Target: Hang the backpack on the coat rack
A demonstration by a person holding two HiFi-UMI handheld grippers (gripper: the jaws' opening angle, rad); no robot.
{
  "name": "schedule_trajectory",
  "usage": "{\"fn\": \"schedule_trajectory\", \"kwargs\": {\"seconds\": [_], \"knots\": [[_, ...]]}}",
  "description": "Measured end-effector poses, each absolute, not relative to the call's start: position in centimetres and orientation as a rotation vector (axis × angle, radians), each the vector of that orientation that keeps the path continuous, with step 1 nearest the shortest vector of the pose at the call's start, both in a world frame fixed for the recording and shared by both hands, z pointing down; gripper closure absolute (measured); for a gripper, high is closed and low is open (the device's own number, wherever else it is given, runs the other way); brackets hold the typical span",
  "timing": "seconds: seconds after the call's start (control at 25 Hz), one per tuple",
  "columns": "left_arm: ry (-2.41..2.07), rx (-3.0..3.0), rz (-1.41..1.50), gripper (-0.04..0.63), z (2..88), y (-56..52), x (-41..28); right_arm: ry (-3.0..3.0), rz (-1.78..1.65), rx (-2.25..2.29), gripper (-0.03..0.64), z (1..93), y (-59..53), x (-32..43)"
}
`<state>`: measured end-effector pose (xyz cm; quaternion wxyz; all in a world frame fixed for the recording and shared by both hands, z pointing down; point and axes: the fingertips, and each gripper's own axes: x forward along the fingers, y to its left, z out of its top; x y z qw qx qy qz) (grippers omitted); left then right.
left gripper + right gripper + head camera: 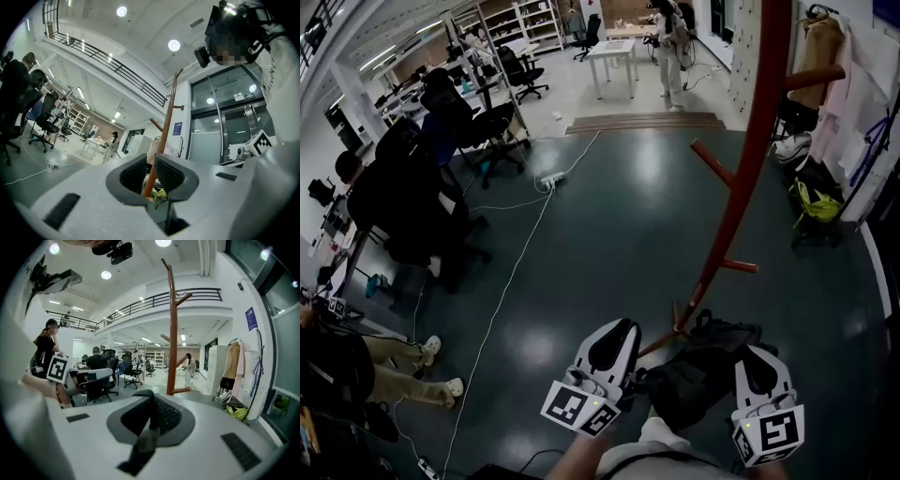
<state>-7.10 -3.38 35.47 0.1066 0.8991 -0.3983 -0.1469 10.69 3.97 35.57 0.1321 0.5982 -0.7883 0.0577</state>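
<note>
Rising just beyond my two grippers, the coat rack (741, 178) is the biggest thing in play. Its red-brown pole stands upright, its foot is close in front of me, and its pegs branch off far above. The black backpack (703, 370) sits low between my grippers, near that foot. I cannot tell whether it rests on the floor or hangs.

My right gripper (152, 404) is closed on a dark strap (150, 427) of the backpack, pinched flat between the jaws. My left gripper (151, 168) is just left of the bag, its jaws parted by only a narrow slit. Nothing is in the slit, and I see the pole through it.

I judge that the lift is the right gripper's job. It should carry the strap up along the pole and away from me to a peg (712, 164). The strap loop must stay open enough to slip over the tip.
</note>
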Motion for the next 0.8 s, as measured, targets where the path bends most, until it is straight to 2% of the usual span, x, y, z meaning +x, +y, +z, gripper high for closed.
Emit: {"fn": "schedule_trajectory", "kwargs": {"seconds": [0.8], "knots": [[-1.133,2.604,-0.397,0.535,39.0,-11.4,-2.6,-2.122,0.004,1.801,0.589,35.0,-5.7,20.1]]}}
